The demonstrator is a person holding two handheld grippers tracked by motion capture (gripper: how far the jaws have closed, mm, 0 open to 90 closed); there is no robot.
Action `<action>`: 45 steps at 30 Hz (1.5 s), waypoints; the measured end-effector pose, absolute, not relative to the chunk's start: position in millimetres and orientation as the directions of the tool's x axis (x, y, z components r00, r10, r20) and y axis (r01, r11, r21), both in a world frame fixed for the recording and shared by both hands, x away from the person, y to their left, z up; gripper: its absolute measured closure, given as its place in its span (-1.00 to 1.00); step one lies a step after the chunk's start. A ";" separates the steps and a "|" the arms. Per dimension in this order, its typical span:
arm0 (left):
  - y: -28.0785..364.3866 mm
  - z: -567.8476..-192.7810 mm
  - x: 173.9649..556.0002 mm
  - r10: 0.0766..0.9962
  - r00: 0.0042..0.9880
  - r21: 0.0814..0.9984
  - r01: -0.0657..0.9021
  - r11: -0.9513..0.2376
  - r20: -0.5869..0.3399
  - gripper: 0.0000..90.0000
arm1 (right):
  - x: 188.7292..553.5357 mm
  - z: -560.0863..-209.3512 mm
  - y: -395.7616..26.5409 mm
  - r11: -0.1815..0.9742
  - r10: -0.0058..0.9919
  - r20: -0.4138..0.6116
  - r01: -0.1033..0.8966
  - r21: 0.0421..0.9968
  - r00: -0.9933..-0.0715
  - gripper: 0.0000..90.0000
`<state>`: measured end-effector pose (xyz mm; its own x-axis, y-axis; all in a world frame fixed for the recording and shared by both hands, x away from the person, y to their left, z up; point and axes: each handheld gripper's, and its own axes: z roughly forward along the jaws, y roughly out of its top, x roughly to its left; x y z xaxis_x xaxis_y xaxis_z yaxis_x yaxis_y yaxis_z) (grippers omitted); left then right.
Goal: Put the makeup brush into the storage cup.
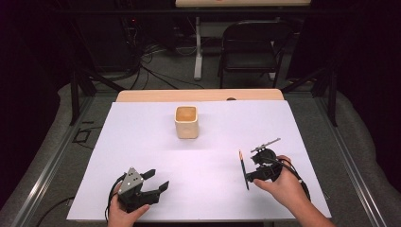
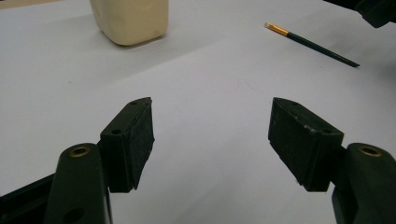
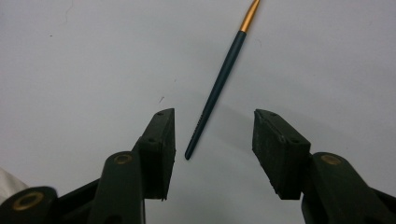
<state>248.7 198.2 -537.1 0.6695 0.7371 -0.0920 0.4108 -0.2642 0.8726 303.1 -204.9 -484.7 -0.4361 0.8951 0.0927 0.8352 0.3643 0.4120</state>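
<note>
Right gripper [image 3: 214, 135]: jaws half spread and straddling the tail end of the paintbrush [image 3: 219, 84], pads clear of it on both sides, nothing pinched yet.
Paintbrush: lying flat on the white table cover [image 1: 156, 142], near the right edge, well apart from the cream cup [image 1: 186, 122].
Left gripper [image 2: 211, 135]: spread wide over bare cover, holding nothing, parked at the near left.
Good grip, I'd say: centre the handle between the pads, drop low to the cover, then close squarely across the shaft.
Watch out: thin tapered handle, likely to roll or pivot if one pad lands first.
</note>
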 end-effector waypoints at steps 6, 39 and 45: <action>198.8 -537.3 249.1 0.738 0.668 0.870 0.416 -0.264 -0.096 -0.31 | 310.1 -482.6 -202.6 0.363 0.896 0.105 0.849 0.384 -0.431 0.06; 203.4 -536.5 250.2 0.739 0.665 0.871 0.421 -0.252 -0.108 -0.31 | 349.8 -485.0 -195.0 0.320 0.925 0.129 0.918 0.235 -0.356 0.26; 203.0 -536.7 250.1 0.740 0.664 0.870 0.422 -0.254 -0.106 -0.31 | 358.6 -484.1 -190.2 0.316 0.934 0.109 0.928 0.195 -0.341 0.31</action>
